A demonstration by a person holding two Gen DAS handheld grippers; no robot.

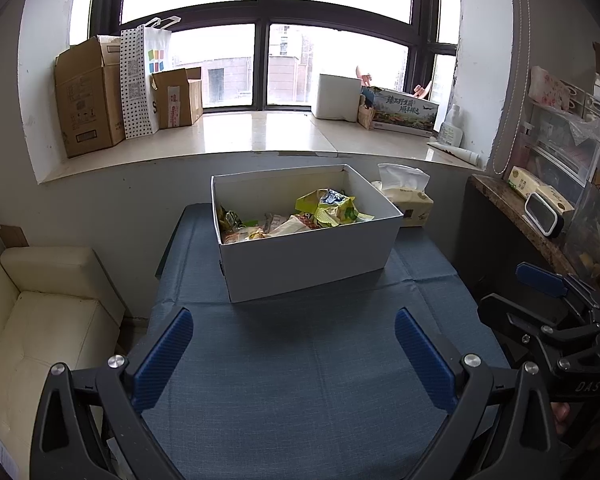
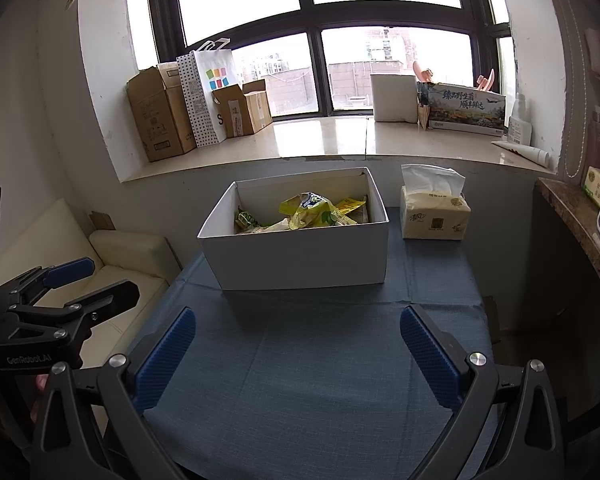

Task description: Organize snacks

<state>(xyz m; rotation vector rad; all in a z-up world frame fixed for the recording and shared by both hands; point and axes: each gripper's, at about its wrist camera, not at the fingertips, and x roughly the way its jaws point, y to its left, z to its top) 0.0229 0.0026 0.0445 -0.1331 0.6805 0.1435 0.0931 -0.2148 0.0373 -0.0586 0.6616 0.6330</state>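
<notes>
A white open box (image 1: 304,258) (image 2: 300,258) stands at the far end of the table with the blue cloth (image 1: 300,380) (image 2: 300,368). Inside it lie several snack packets (image 1: 292,216), among them a yellow-green bag (image 2: 312,210). My left gripper (image 1: 294,354) hovers open over the bare cloth in front of the box, nothing between its blue pads. My right gripper (image 2: 296,354) is open as well, at about the same distance from the box. Each gripper appears at the edge of the other's view, the right one (image 1: 556,320) and the left one (image 2: 56,304).
A tissue pack (image 1: 406,196) (image 2: 434,210) sits right of the box. A cream sofa (image 1: 44,320) stands left of the table. A dark counter (image 1: 532,220) with clutter runs along the right. Cardboard boxes (image 1: 90,96) and a bag line the window sill (image 1: 260,136).
</notes>
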